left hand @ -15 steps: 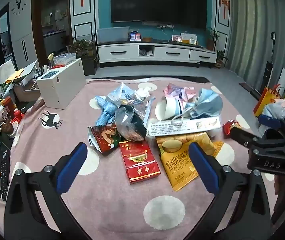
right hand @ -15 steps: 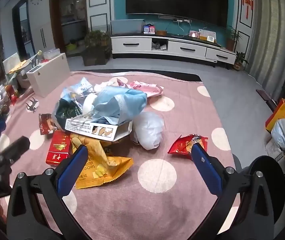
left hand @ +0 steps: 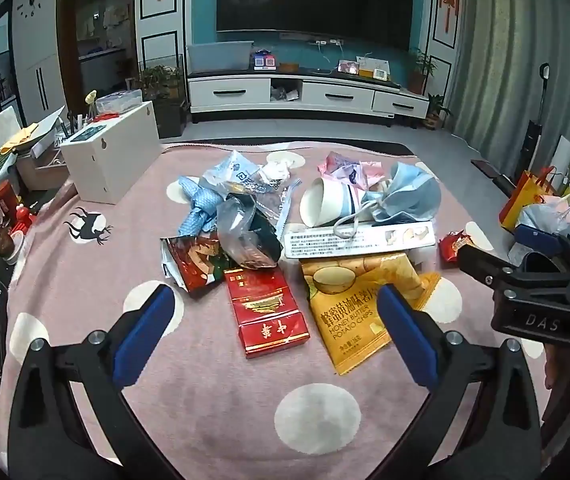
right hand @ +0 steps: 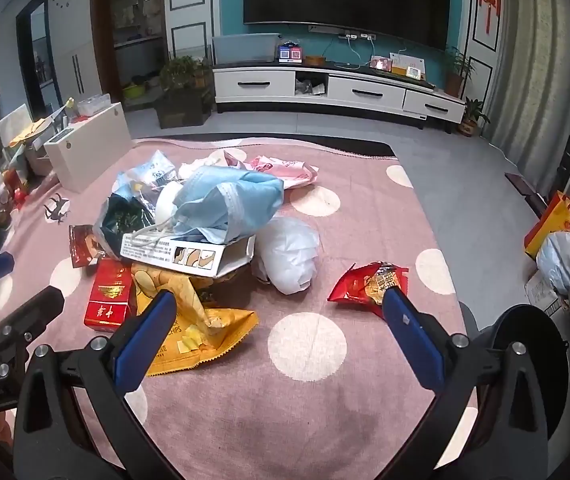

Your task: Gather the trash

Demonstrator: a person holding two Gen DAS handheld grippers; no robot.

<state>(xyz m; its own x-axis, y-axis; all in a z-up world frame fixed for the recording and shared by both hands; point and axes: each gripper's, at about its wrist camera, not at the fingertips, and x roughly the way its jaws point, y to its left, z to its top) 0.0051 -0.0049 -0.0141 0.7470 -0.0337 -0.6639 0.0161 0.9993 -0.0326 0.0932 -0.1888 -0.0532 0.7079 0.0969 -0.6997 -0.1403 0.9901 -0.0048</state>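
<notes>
A: While both tools hung over the pink dotted rug (left hand: pixel 213 420), where did the trash lie?

B: It lay heaped at the rug's middle. From the left wrist view, a red cigarette pack (left hand: pixel 267 312) sat nearest, just left of a yellow chip bag (left hand: pixel 349 312). A white carton (left hand: pixel 359 238) rested on the far edge of that bag, with a paper cup (left hand: pixel 325 202) on its side and a blue face mask (left hand: pixel 409 196) beyond it.

A: And the tools?

B: The left tool (left hand: pixel 275 332) stood wide, its blue pads apart and empty, the cigarette pack lying between them in the view but untouched. The right tool (right hand: pixel 279 328) was equally wide and held nothing.

A: Anything apart from the heap?

B: A red snack wrapper (right hand: pixel 369 286) lay alone to the right, seen just beyond the right tool's right pad. A crumpled white bag (right hand: pixel 289 254) sat between it and the carton, touching the carton's right end. On the heap's left side, a dark foil packet (left hand: pixel 193 264) lay beside a clear grey plastic bag (left hand: pixel 245 236).

A: Beyond the rug?

B: A white TV cabinet (right hand: pixel 337 90) stood against the far wall.
</notes>
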